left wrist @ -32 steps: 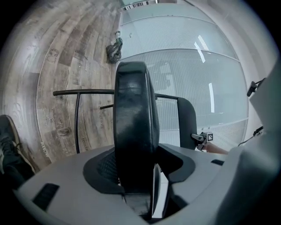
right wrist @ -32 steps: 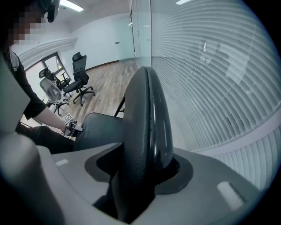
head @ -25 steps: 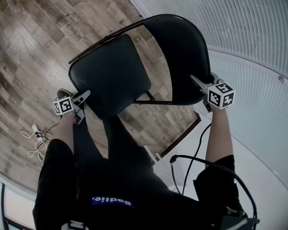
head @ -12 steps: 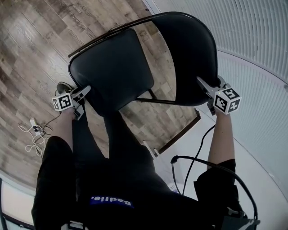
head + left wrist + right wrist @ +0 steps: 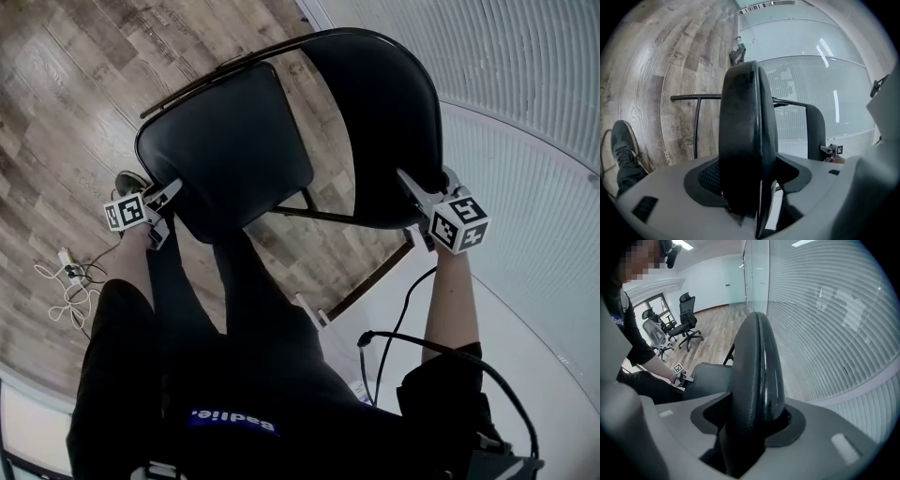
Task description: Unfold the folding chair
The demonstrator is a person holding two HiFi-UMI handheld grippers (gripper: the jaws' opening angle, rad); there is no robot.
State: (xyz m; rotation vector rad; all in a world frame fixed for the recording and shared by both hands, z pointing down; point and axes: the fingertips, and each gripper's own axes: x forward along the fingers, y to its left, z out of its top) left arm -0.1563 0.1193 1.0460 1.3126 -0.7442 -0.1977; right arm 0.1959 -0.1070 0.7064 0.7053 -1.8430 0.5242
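The black folding chair stands half open on the wood floor. Its padded seat (image 5: pixel 225 141) tilts toward me and its curved backrest (image 5: pixel 380 103) is at the right. My left gripper (image 5: pixel 173 195) grips the seat's near left corner. In the left gripper view the seat's edge (image 5: pixel 745 140) fills the space inside the left gripper (image 5: pixel 747 187); the jaws are opening, though both pads look to be touching it. My right gripper (image 5: pixel 405 180) is shut on the backrest's lower edge. The right gripper view shows the backrest (image 5: pixel 754 380) clamped tight in the right gripper (image 5: pixel 750 427).
A striped glass wall (image 5: pixel 525 94) runs close behind the chair on the right. My shoe (image 5: pixel 131 180) and a tangle of white cable (image 5: pixel 67 281) lie on the floor at the left. A black cable (image 5: pixel 403 337) hangs from my right arm. Office chairs (image 5: pixel 686 324) stand far off.
The right gripper swung right with the backrest, then came back, ending lower in the picture. The left gripper and the seat corner shifted slightly left.
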